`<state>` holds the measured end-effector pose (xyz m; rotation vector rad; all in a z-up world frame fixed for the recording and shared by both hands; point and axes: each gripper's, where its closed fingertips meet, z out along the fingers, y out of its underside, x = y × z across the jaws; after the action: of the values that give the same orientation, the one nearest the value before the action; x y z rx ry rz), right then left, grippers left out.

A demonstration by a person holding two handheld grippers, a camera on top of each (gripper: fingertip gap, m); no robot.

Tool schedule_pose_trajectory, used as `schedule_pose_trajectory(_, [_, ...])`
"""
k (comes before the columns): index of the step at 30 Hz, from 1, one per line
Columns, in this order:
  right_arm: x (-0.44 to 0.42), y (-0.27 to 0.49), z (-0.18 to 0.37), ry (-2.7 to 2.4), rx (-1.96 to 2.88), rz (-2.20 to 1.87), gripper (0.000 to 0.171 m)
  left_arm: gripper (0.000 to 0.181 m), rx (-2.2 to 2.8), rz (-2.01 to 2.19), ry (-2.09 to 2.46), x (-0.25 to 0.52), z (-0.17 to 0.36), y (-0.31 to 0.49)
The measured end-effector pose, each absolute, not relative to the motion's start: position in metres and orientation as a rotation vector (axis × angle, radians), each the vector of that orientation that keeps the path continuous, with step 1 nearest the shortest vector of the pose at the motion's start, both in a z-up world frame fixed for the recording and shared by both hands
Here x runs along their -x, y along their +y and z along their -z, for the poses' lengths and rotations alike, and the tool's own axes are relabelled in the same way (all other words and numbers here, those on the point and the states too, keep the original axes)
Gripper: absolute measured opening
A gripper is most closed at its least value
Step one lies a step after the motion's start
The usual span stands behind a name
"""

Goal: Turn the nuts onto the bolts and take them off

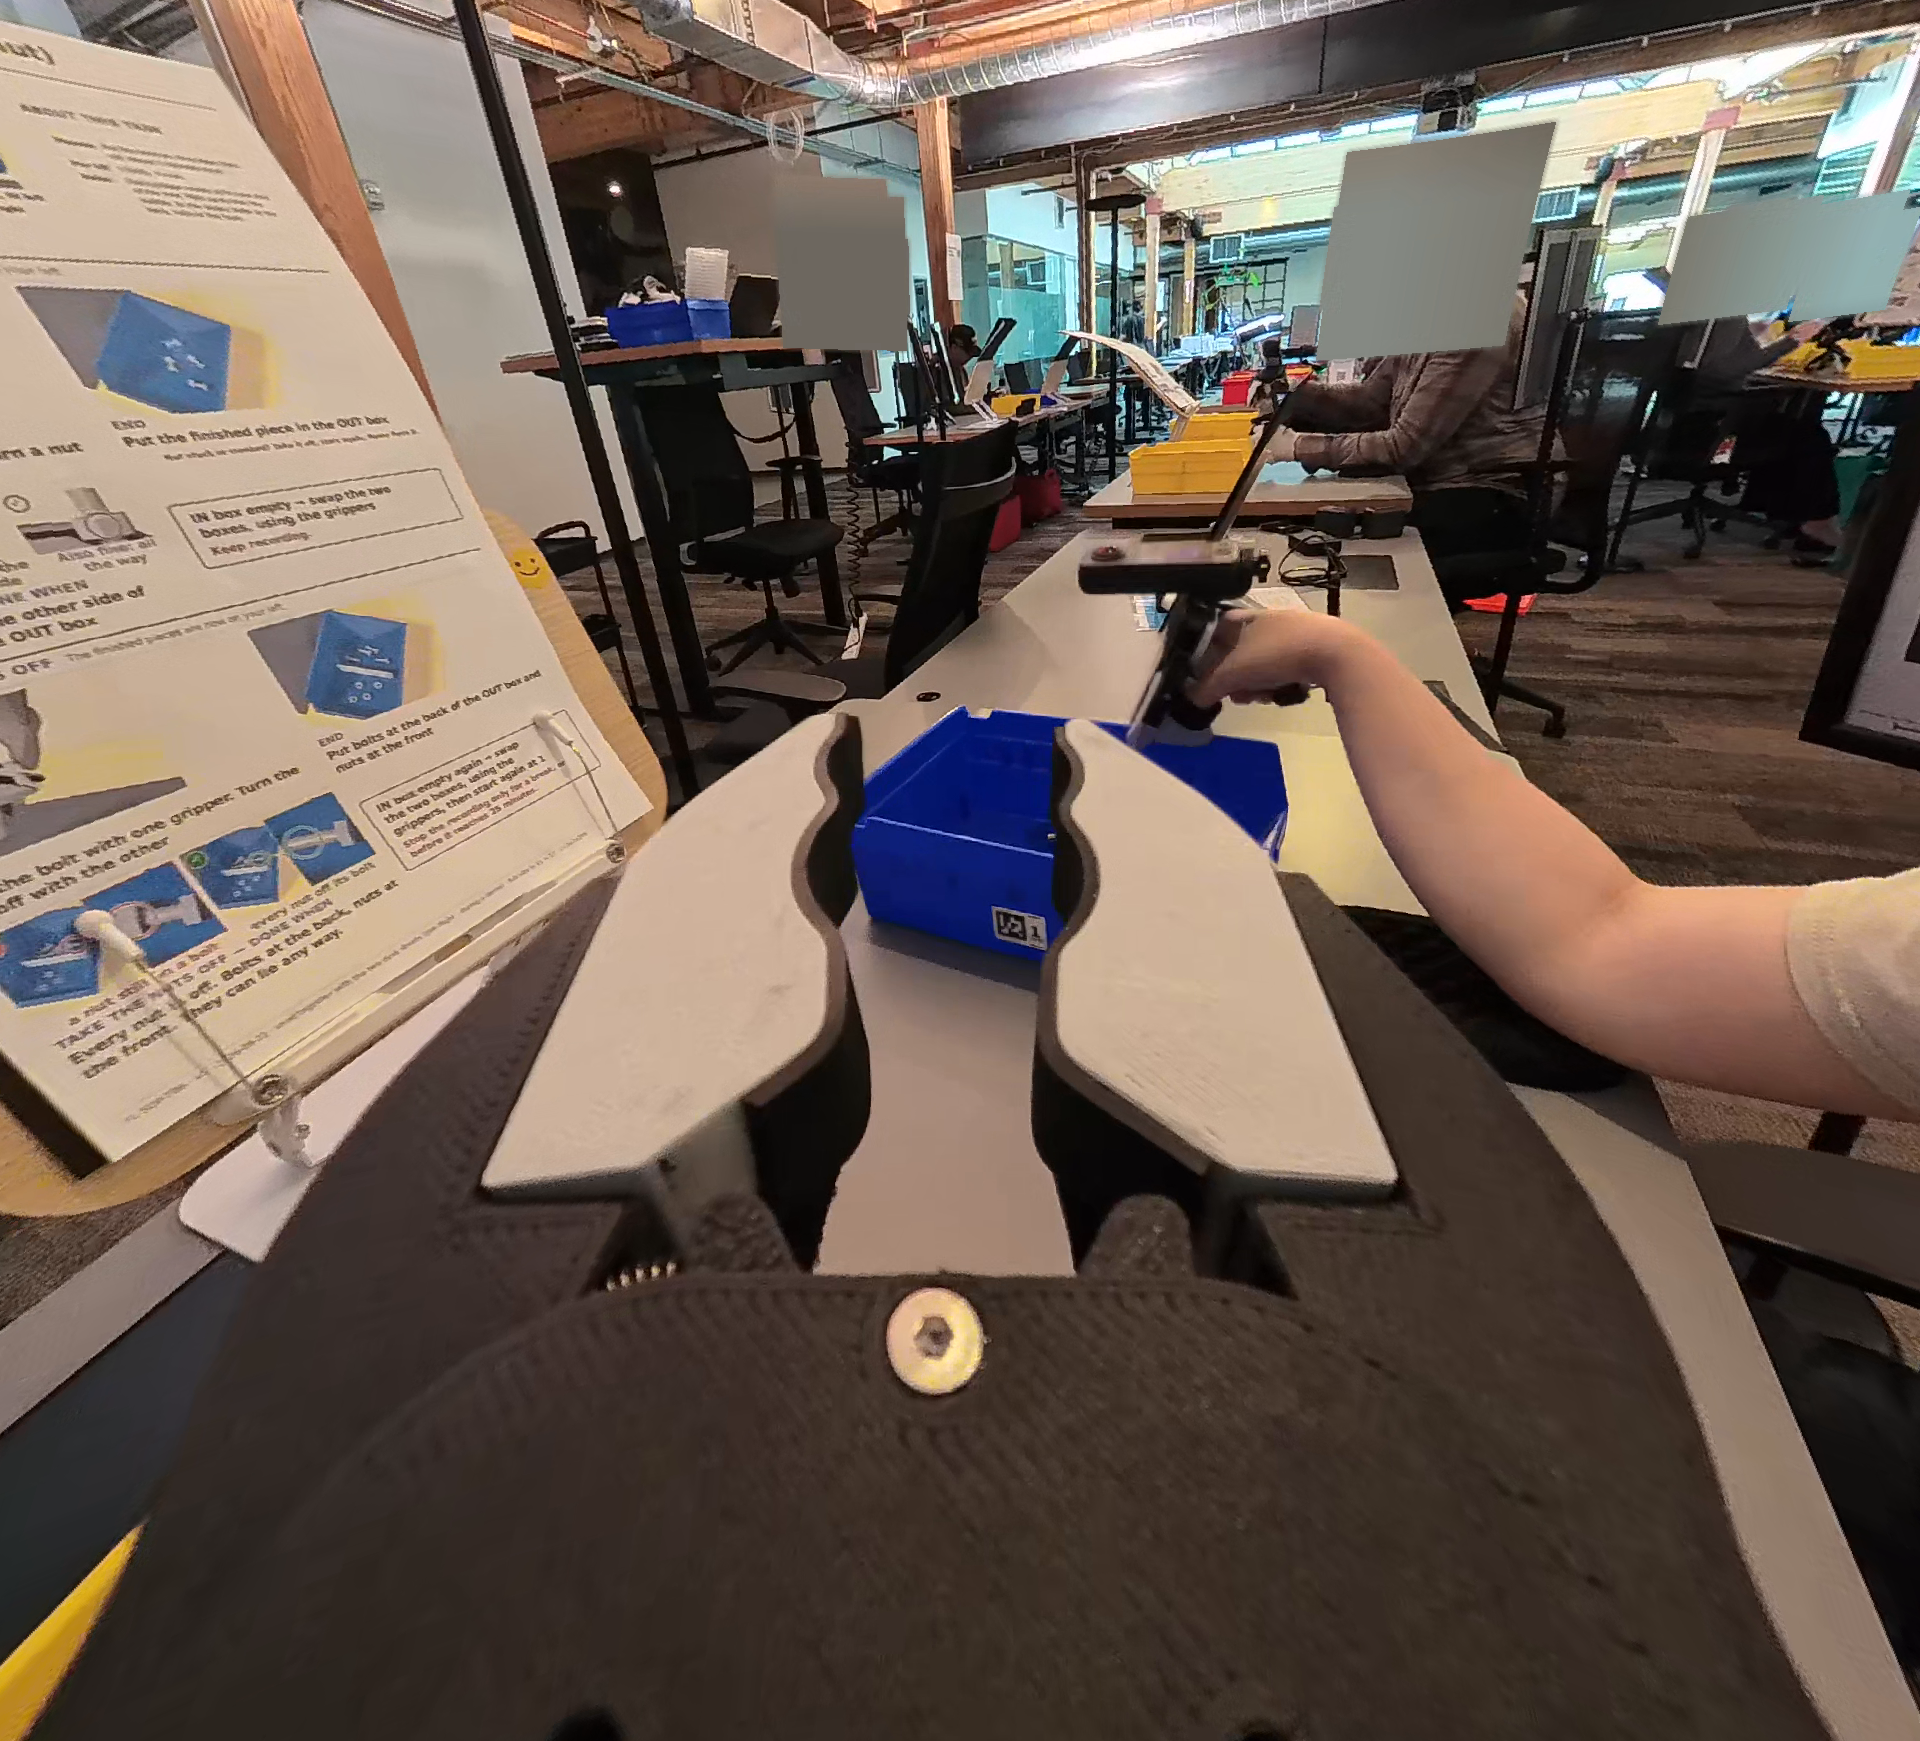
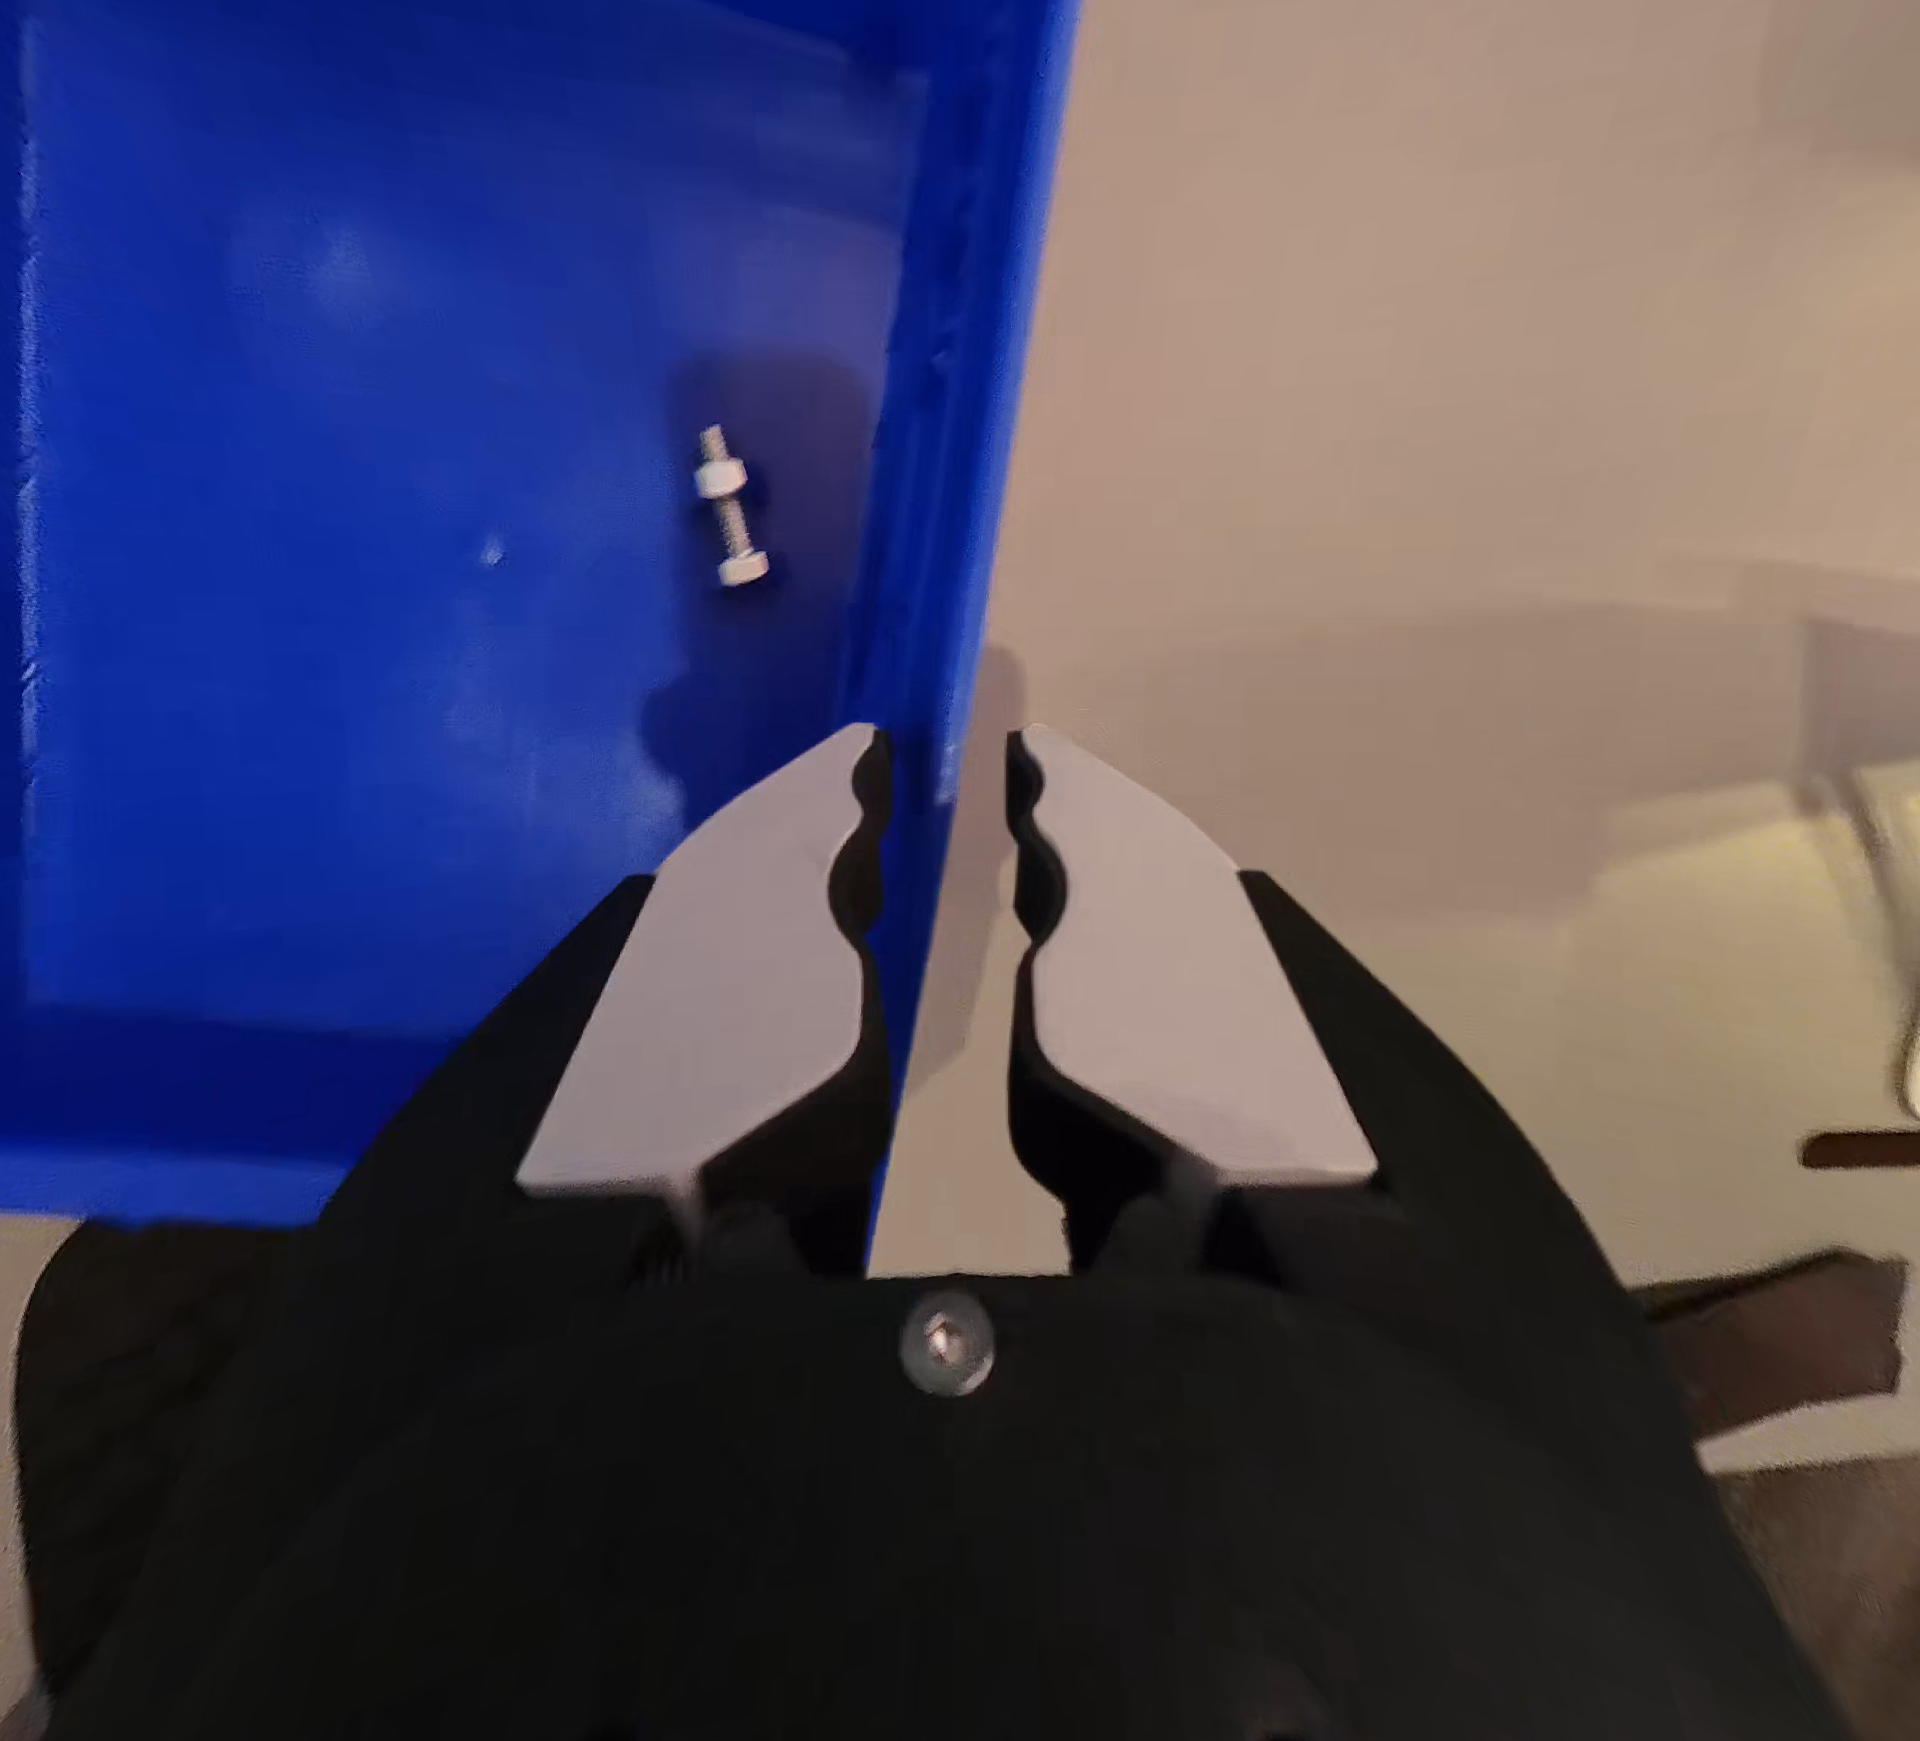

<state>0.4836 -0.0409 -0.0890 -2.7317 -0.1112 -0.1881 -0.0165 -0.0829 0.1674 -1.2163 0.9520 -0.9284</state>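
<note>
A blue box (image 1: 935,881) stands on the grey table ahead of my left gripper (image 1: 956,735), which is open, empty and held above the table short of the box. A hand holds my right gripper (image 1: 1169,704) at the box's far right side. In the right wrist view the right gripper (image 2: 945,741) is open, its fingers straddling the box's right wall (image 2: 997,237), one inside and one outside. A white bolt with a nut on it (image 2: 730,507) lies on the box floor near that wall.
An instruction sheet on a wooden stand (image 1: 260,652) is at the left of the table (image 1: 956,1120). A black lamp pole (image 1: 540,289) rises behind it. Office chairs, desks with yellow bins (image 1: 1190,460) and seated people are farther back.
</note>
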Motion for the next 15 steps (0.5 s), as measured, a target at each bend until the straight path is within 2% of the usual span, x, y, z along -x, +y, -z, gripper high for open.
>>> schedule_pose_trajectory(1, [-0.480, -0.043, 0.094, -0.138, 2.755, 0.157, 0.021, 0.034, 1.217, 0.925, 0.945, 0.019, -0.168, -0.082])
schedule_pose_trajectory(2, [-0.480, -0.044, 0.098, -0.149, 2.771, 0.155, 0.014, 0.034, 1.216, 0.922, 0.940, 0.022, -0.169, -0.082])
schedule_pose_trajectory(10, [-0.482, -0.031, 0.099, -0.114, 2.720, 0.097, 0.012, 0.036, 1.257, 0.842, 0.855, 0.060, -0.174, -0.073])
schedule_pose_trajectory(13, [-0.488, -0.031, 0.089, -0.071, 2.692, 0.160, 0.026, 0.039, 1.356, 0.777, 0.780, 0.090, -0.169, -0.064])
schedule_pose_trajectory(15, [-0.488, -0.026, 0.067, -0.044, 2.600, 0.191, 0.030, 0.040, 1.520, 0.600, 0.705, 0.121, -0.149, -0.046])
